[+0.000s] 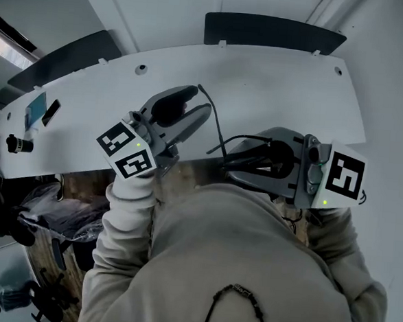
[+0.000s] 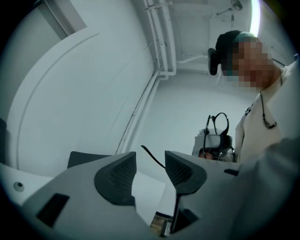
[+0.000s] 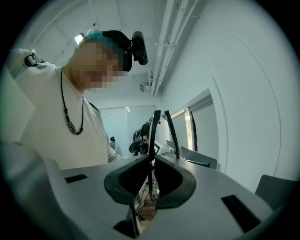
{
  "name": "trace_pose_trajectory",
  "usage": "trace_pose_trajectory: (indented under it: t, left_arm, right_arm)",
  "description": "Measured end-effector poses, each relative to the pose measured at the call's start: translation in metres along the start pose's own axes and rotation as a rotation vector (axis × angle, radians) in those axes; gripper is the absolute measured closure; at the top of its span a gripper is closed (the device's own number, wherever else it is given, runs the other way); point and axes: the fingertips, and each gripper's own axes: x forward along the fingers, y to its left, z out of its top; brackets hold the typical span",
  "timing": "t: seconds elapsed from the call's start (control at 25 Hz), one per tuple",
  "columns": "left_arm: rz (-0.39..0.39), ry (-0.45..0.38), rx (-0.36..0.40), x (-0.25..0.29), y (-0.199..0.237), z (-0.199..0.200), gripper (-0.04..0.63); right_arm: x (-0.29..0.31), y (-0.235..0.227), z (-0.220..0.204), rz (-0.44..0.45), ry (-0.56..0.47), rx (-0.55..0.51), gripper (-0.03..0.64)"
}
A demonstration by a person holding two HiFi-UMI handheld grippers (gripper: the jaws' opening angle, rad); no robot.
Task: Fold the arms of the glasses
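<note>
Right gripper point(image 3: 151, 161) has its fingers pinched tight on the glasses point(image 3: 153, 131), with the frame sticking up out of them. Left gripper point(image 2: 150, 161) has its fingers wide apart and isn't gripping anything. One arm point(image 1: 216, 123) reaches over from the right fingers, tip showing in the gap between the left ones. The desk point(image 1: 276, 79) lies below and past both.
</note>
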Motion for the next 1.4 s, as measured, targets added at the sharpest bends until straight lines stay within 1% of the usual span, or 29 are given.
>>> trace_pose_trajectory:
  t: [0.04, 0.12, 0.36, 0.64, 0.84, 1.16, 1.4]
  left_arm:
    - [0.004, -0.002, 0.001, 0.002, 0.001, 0.001, 0.419]
    - [0.013, -0.011, 0.013, 0.003, 0.003, 0.004, 0.502]
    - [0.016, -0.010, 0.025, 0.006, 0.003, 0.003, 0.543]
    - [-0.004, -0.018, 0.087, 0.005, -0.008, 0.013, 0.563]
    - [-0.021, -0.020, 0.108, 0.002, -0.012, 0.015, 0.568]
    - [-0.092, -0.010, 0.241, 0.001, -0.042, 0.028, 0.572]
    - [-0.118, -0.012, 0.265, 0.000, -0.053, 0.029, 0.574]
  right_arm:
    - [0.002, 0.001, -0.002, 0.006, 0.010, 0.001, 0.558]
    - [0.002, 0.001, -0.004, 0.013, 0.018, 0.010, 0.558]
    - [0.002, -0.002, -0.013, 0.019, 0.039, 0.034, 0.558]
    - [0.005, -0.008, -0.022, 0.020, 0.075, 0.089, 0.558]
    - [0.006, -0.008, -0.027, 0.021, 0.094, 0.107, 0.558]
    - [0.010, -0.011, -0.042, 0.018, 0.138, 0.167, 0.558]
    - [0.010, -0.011, -0.045, 0.015, 0.150, 0.186, 0.558]
